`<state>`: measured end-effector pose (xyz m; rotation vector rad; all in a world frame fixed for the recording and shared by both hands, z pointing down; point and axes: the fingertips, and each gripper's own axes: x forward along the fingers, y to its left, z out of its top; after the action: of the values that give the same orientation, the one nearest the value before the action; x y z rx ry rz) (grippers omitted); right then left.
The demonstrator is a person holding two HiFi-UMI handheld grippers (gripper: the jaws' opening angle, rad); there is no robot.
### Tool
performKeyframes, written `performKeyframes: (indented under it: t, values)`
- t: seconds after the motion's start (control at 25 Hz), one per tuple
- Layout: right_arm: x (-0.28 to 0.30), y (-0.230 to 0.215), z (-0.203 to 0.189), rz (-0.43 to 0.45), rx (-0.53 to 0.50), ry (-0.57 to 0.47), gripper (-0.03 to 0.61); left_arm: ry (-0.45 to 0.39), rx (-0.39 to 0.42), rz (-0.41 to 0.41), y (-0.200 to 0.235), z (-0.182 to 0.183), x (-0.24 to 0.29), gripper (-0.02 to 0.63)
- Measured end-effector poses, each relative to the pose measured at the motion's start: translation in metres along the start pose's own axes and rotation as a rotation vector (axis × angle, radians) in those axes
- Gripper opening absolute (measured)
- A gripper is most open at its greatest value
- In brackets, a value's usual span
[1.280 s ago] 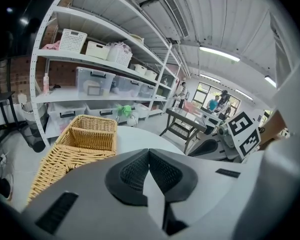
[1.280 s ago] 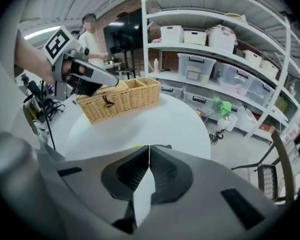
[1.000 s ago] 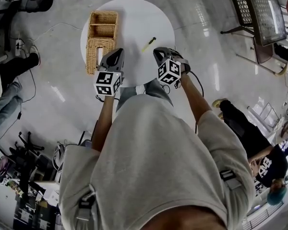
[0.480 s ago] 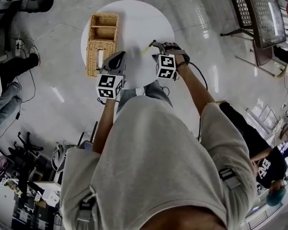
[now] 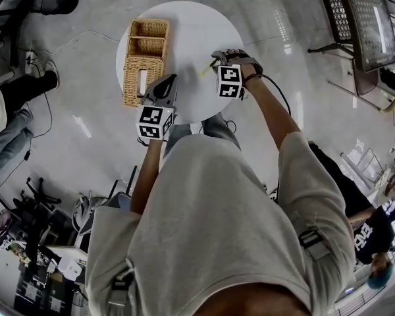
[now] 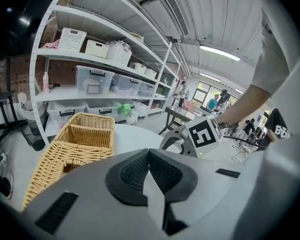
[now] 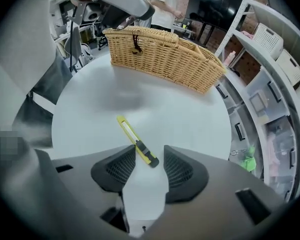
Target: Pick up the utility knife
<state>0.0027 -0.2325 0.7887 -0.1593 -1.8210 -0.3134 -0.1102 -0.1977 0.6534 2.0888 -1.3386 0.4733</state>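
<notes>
We counted one round white bench (image 5: pixel 184 28), and on it just two things: one wicker basket (image 5: pixel 143 61) and one utility knife (image 7: pixel 136 140). The basket lay along the bench's left side in the head view, with two open compartments at its far end and one covered part with a slot nearer to us. The knife, yellow with a dark end, lay flat on the bare top toward the right side, well apart from the basket. We held two tongs, each carrying one cube with square markers. The left tongs (image 6: pixel 149 153) hung over the near edge of the bench, just beside the basket's covered end, with their jaws closed together and nothing between them. The right tongs (image 7: pixel 150 160) pointed steeply down over the knife; their jaws had just been opening and stood wide apart, and the knife's dark end lay between the two pads while its yellow body ran out slantwise past the left pad. Neither pad pressed on it, so the knife rested on the bench, not lifted. Beyond the bench we saw one black chair (image 5: pixel 336 18) on the floor, and the left gripper view showed one white shelf rack (image 6: pixel 105 64) loaded with storage boxes.
</notes>
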Motion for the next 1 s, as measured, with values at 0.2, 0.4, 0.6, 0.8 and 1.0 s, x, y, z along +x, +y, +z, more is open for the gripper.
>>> performKeyframes:
  t: [0.2, 0.4, 0.6, 0.8, 1.0]
  values:
    - [0.003, 0.004, 0.0, 0.058, 0.002, -0.013, 0.157, -0.003, -0.004, 0.001, 0.002, 0.001, 0.0, 0.02]
    - [0.004, 0.01, 0.001, 0.118, 0.034, -0.017, 0.118, 0.001, -0.003, -0.004, 0.002, 0.002, 0.001, 0.02]
    - [0.004, 0.014, 0.002, 0.147, 0.072, -0.024, 0.072, 0.0, 0.003, -0.006, 0.003, 0.003, 0.001, 0.02]
    - [0.006, 0.014, 0.004, 0.124, 0.123, -0.032, 0.067, 0.002, 0.01, -0.008, 0.006, 0.002, -0.001, 0.02]
    - [0.002, 0.012, 0.005, 0.094, 0.19, -0.05, 0.067, 0.001, 0.026, -0.017, 0.006, 0.006, -0.001, 0.02]
